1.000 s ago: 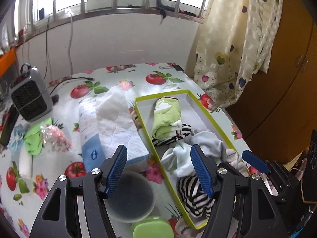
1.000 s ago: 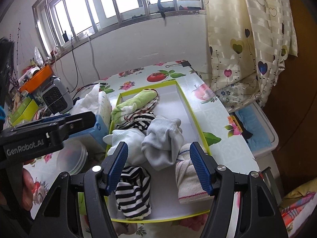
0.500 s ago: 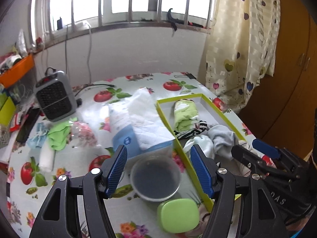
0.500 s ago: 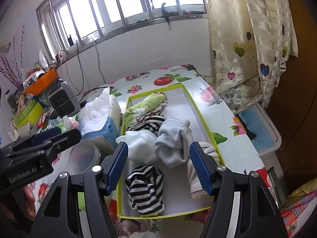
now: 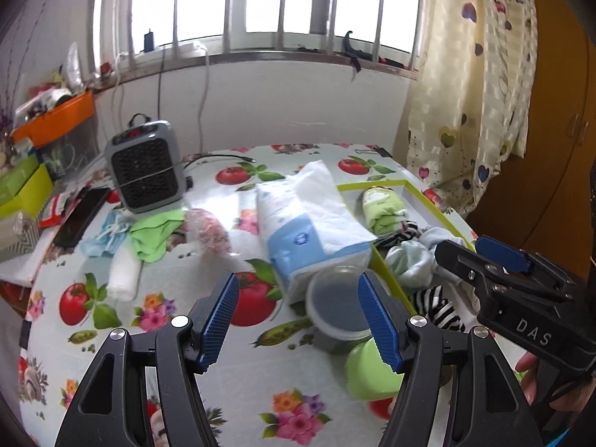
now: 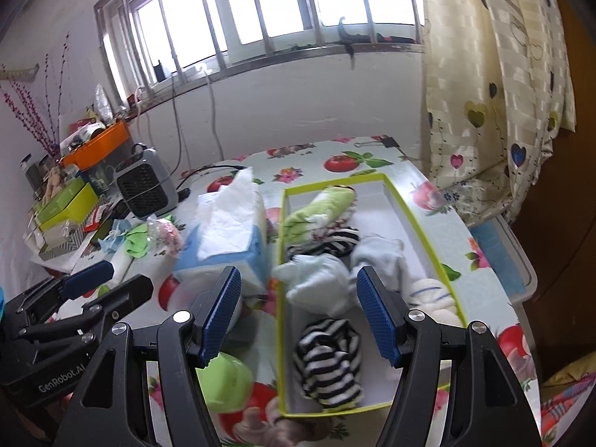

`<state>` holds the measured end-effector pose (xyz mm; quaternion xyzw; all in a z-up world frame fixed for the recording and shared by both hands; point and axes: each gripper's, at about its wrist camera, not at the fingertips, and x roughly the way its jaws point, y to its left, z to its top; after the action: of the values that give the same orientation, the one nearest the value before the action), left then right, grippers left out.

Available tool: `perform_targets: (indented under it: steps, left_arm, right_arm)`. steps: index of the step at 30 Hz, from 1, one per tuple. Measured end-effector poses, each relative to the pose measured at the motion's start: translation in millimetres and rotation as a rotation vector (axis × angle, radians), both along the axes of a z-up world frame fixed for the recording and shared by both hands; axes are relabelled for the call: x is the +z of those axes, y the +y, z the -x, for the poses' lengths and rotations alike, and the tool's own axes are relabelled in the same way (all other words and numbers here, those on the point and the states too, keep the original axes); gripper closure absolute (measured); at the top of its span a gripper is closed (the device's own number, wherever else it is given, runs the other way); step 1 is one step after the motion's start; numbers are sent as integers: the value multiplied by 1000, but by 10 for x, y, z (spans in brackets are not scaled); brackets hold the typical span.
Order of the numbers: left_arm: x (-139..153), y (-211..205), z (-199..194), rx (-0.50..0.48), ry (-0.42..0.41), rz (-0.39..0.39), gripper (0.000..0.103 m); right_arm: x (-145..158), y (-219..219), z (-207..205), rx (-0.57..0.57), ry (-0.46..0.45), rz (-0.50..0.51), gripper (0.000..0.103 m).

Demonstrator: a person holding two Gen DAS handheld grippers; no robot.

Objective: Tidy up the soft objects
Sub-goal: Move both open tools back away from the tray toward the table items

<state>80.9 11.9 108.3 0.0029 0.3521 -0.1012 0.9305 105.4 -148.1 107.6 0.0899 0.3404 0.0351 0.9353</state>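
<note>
Table: fruit-and-flower cloth under both your tongs.
Tray: yellow-rimmed, holds the rolled socks: green roll at the far end, striped roll nearest you.
Tissue pack: just left of the tray.
Loose soft items: green cloth and white roll lie near the heater; possibly socks, too blurred.
Left gripper: your jaws stand apart, nothing between them.
Right gripper: spread over the tray, gripping nothing.

Home: heart-print curtain, fruit-print tablecloth, heater.
</note>
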Motion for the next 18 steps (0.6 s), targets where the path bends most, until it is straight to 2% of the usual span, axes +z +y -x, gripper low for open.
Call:
perform_targets:
  steps: [9,18]
  left_arm:
    - [-116,645,46,102,29,35,37]
    - [-262,1394,14,276,56,51,37]
  right_arm:
    - [43,453,-154,82,-12,7,38]
    - [39,975,-335,189,-17,11,38]
